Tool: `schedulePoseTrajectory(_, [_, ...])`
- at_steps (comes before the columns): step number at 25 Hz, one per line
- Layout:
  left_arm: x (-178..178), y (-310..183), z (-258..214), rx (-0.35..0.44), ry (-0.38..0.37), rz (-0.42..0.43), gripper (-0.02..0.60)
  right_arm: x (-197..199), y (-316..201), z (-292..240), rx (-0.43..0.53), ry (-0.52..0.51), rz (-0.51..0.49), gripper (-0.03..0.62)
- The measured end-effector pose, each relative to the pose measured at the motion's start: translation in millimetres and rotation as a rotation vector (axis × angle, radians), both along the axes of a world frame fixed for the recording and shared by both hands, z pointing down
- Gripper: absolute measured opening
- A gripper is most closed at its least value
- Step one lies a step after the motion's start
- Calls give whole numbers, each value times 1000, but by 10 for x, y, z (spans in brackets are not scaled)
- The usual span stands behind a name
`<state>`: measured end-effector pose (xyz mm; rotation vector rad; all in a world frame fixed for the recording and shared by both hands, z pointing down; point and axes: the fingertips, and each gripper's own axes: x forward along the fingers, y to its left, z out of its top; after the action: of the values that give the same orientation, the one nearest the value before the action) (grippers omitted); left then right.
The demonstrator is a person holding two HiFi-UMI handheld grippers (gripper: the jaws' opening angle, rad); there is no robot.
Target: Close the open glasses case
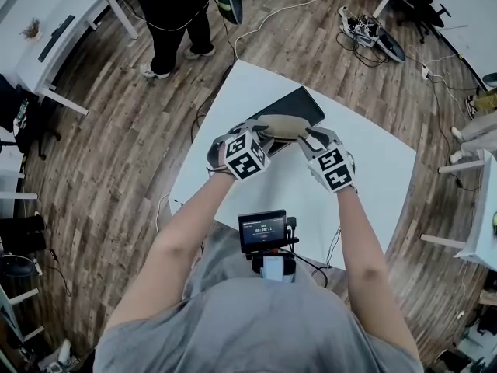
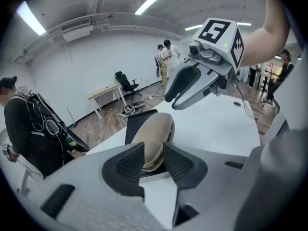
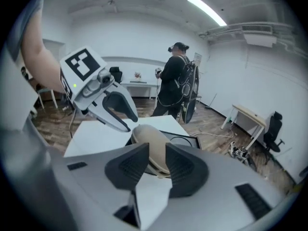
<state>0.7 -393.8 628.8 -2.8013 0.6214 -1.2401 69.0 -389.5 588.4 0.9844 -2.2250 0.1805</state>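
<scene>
Glasses case (image 1: 283,125) on dark mat (image 1: 301,102), white table (image 1: 373,169), wood floor (image 1: 116,169).

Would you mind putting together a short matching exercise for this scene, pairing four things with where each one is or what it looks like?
Things:
1. glasses case
2. dark pad
3. left gripper
4. small screen

Descriptions:
A. lit, at the person's chest
B. tan and rounded, held at both ends
C. black, lying flat on the white table
D. grips the case's left end as the head view shows it

Pairs: 1-B, 2-C, 3-D, 4-A
</scene>
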Motion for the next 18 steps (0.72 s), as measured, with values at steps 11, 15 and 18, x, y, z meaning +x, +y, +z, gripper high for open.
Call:
schedulePoseTrajectory(11, [-206, 577, -859, -102, 520, -96, 114, -217, 702, -500, 33, -414, 67, 100])
schedulePoseTrajectory(15, [-339, 823, -887, -88, 545, -104, 73, -157, 935, -521, 30, -463, 93, 96])
schedulePoseTrajectory(18, [-372, 983, -869, -95, 541, -96, 42, -97, 1106, -494, 10, -479, 106, 78])
